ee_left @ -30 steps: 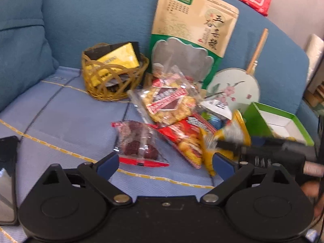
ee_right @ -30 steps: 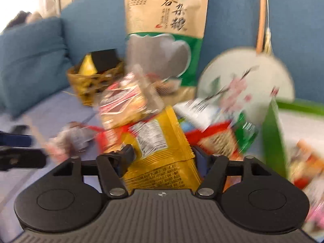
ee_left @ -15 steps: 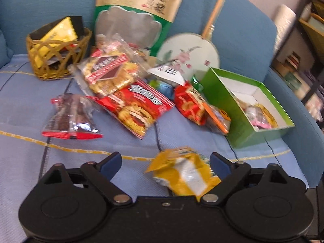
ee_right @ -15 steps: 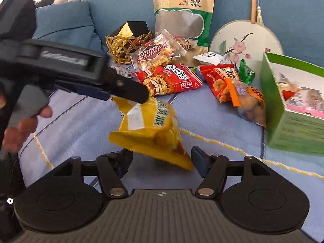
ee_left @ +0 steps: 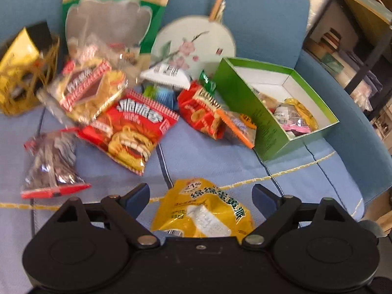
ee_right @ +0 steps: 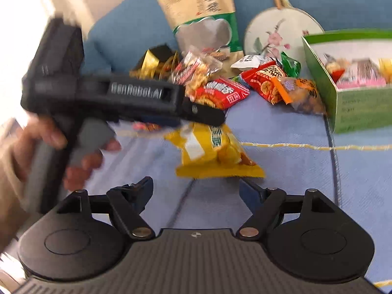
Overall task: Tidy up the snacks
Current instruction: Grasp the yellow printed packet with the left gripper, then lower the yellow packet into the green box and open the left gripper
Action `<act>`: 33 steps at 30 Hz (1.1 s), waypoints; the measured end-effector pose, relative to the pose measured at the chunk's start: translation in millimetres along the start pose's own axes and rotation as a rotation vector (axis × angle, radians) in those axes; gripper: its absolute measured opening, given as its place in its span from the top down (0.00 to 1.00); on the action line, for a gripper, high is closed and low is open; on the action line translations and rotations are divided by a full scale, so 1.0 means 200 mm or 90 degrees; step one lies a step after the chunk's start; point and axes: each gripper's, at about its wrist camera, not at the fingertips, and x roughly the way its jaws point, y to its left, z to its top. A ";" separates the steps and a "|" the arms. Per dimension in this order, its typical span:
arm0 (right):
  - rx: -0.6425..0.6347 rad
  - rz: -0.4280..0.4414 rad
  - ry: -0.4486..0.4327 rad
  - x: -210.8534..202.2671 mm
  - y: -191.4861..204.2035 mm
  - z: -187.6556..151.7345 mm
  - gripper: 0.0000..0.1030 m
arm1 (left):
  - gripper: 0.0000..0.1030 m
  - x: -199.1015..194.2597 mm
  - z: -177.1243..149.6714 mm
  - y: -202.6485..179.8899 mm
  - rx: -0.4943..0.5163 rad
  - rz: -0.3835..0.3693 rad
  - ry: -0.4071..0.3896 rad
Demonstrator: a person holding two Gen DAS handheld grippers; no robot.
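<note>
A yellow snack bag [ee_left: 202, 210] lies on the blue sofa seat between the wide-apart fingers of my left gripper [ee_left: 201, 193], which is open over it. In the right wrist view the same bag [ee_right: 215, 152] lies beyond my right gripper [ee_right: 196, 188], which is open and empty, and the left gripper's body [ee_right: 117, 98] hovers above the bag. A green box [ee_left: 276, 107] with several snacks inside stands to the right. A pile of snack packets [ee_left: 129, 127] lies behind the bag.
A wicker basket [ee_left: 24, 73] with a yellow packet stands at far left. A large grain pouch [ee_left: 115, 12] and a round painted fan [ee_left: 193, 44] lean on the sofa back. A dark snack packet [ee_left: 51, 164] lies left. Shelves [ee_left: 355, 36] stand at right.
The right gripper let go of the yellow bag and drew back. The left gripper swung right and moved over the bag, which now lies between its fingers.
</note>
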 end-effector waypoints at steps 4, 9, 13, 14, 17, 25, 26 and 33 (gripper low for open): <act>0.019 -0.031 0.005 0.08 -0.04 0.04 0.00 | 0.00 0.04 -0.04 0.07 -0.043 -0.023 0.016; 0.061 -0.045 0.006 0.17 -0.13 0.01 0.02 | 0.20 0.06 -0.13 0.14 -0.118 -0.075 0.020; 0.047 -0.033 0.011 0.17 -0.14 0.01 0.28 | 0.28 0.03 -0.15 0.15 -0.129 -0.074 0.008; 0.035 -0.036 0.011 0.18 -0.13 0.01 0.35 | 0.33 0.02 -0.15 0.14 -0.130 -0.073 0.006; 0.010 -0.027 0.003 0.17 -0.11 0.00 0.60 | 0.40 0.00 -0.16 0.10 -0.124 -0.064 -0.008; -0.027 -0.047 -0.093 -0.03 -0.10 0.10 0.88 | 0.51 -0.12 -0.02 -0.08 -0.072 -0.096 -0.073; -0.036 -0.057 -0.107 -0.06 -0.11 0.12 0.88 | 0.51 -0.13 0.00 -0.11 -0.066 -0.103 -0.081; -0.044 -0.119 -0.187 -0.27 -0.27 0.26 0.88 | 0.51 -0.05 0.22 -0.39 -0.003 -0.152 -0.116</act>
